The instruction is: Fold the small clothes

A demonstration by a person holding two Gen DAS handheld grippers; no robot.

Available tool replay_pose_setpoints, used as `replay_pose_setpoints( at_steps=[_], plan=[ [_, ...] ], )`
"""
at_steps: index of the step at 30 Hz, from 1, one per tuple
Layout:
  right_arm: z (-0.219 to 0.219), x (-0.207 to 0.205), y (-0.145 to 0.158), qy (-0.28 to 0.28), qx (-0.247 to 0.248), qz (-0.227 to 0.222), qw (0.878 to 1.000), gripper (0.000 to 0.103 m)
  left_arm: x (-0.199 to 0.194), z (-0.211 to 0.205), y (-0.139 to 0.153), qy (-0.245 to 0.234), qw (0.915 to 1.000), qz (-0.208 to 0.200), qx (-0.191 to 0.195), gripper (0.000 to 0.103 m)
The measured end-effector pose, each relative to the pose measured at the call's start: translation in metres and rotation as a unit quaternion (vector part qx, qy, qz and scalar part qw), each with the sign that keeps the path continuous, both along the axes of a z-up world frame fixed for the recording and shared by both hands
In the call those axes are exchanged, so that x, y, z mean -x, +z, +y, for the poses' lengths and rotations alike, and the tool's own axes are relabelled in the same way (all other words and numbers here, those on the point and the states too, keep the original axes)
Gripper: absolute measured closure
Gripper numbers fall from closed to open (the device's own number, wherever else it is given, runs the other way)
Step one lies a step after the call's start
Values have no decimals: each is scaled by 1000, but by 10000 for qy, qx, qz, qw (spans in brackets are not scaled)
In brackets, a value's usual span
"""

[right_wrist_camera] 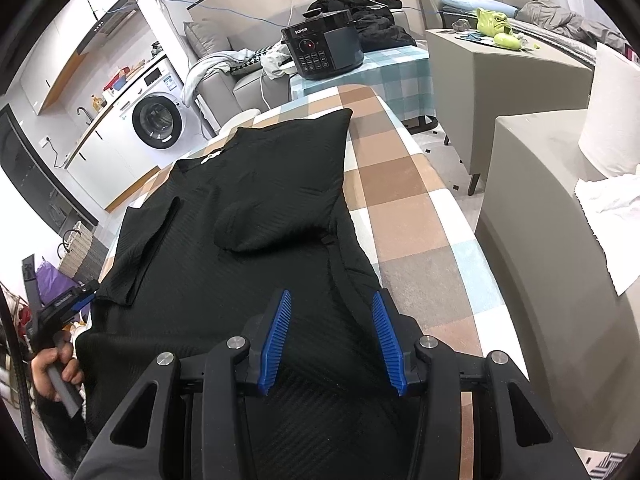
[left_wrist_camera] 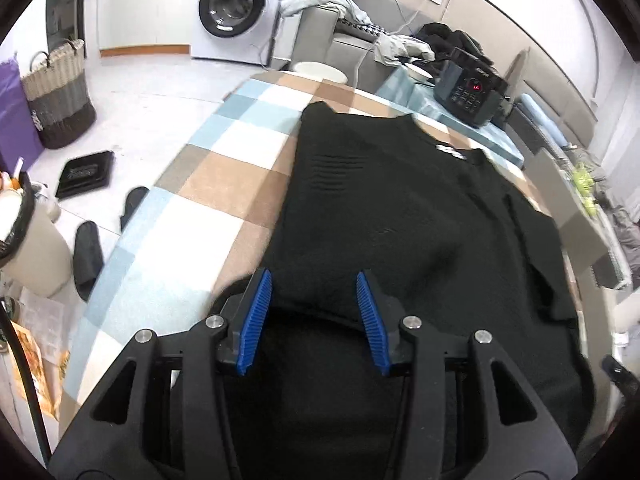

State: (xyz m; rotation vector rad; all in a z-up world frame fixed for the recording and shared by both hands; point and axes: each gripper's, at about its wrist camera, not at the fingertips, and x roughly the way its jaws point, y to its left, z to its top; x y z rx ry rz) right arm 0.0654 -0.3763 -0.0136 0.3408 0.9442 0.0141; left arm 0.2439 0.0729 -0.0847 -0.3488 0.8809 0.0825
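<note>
A black knit shirt lies spread on a checked table, collar with a white label at the far end. Both sleeves lie folded in over the body in the right wrist view. My left gripper is open, its blue pads just above the shirt's near hem. My right gripper is open over the hem near the shirt's right edge. The left gripper also shows at the left of the right wrist view.
A black pressure cooker stands on a side table beyond the checked table. A grey cabinet with a paper roll is on the right. A washing machine, a basket and slippers are on the floor side.
</note>
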Motion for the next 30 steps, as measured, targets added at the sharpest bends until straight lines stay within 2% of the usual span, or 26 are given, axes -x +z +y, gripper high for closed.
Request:
replay_pose_setpoints(
  at_steps=[2,5,10,14,20,23,28,29,30],
  plan=[
    [1,0,1,5,7,-1,10000,59,9,-3,9,-211,9996,-91,155,61],
    [1,0,1,12,-12,0,10000,59,16,2,20,-199,9993,-271,190,58],
    [4,1,0,71,29,32,10000,59,-1,26,18,286,9993,-246,81,56],
    [2,1,-1,52,35,61,10000,59,-25,28,-5,414,9977,231,-483,56],
    [3,-1,-3,51,51,124,9999,55,-15,-3,-23,-36,9928,549,-1066,56],
    [5,-1,-4,83,47,133,9999,54,-11,-7,-25,-93,9931,546,-1032,56],
    [5,0,-5,103,65,138,9998,53,-21,9,-23,149,9959,389,-799,57],
    [5,0,-6,96,69,146,9998,53,-25,9,-26,122,9959,424,-789,58],
    [4,0,-6,79,75,158,9998,53,-29,9,-28,87,9958,447,-788,67]
  ],
)
